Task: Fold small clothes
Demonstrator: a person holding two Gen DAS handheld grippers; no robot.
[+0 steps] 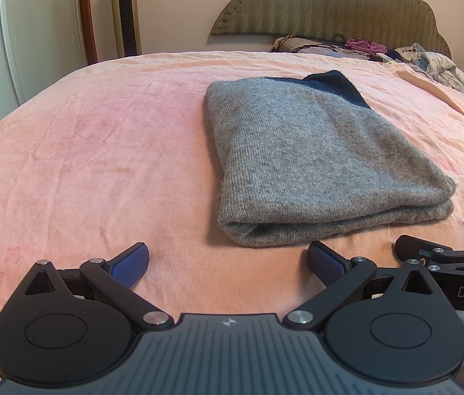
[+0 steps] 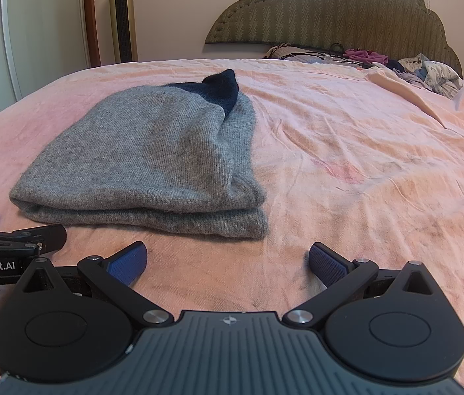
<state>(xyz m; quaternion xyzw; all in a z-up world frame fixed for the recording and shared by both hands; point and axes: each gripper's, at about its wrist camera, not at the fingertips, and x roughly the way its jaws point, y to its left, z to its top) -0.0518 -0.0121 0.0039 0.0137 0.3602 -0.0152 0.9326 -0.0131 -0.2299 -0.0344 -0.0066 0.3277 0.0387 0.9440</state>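
- We see the left gripper (image 1: 228, 265), jaws apart and empty, with the folded grey knit garment (image 1: 314, 164) just ahead-right on the pink bedspread (image 1: 84, 164).
- Its long axis runs away from us.
- The right gripper (image 2: 228, 265), likewise apart, has it ahead-left; neither seems nearer.

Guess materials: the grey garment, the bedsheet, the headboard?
Garment: looks like fuzzy wool-type knit, with fine ribbing and stray fibres at the edges, plus a navy section at its far end. Bedsheet: thin woven cloth, matte pink, creased; fibre unclear. Headboard: padded olive fabric, zigzag pattern, stud trim.
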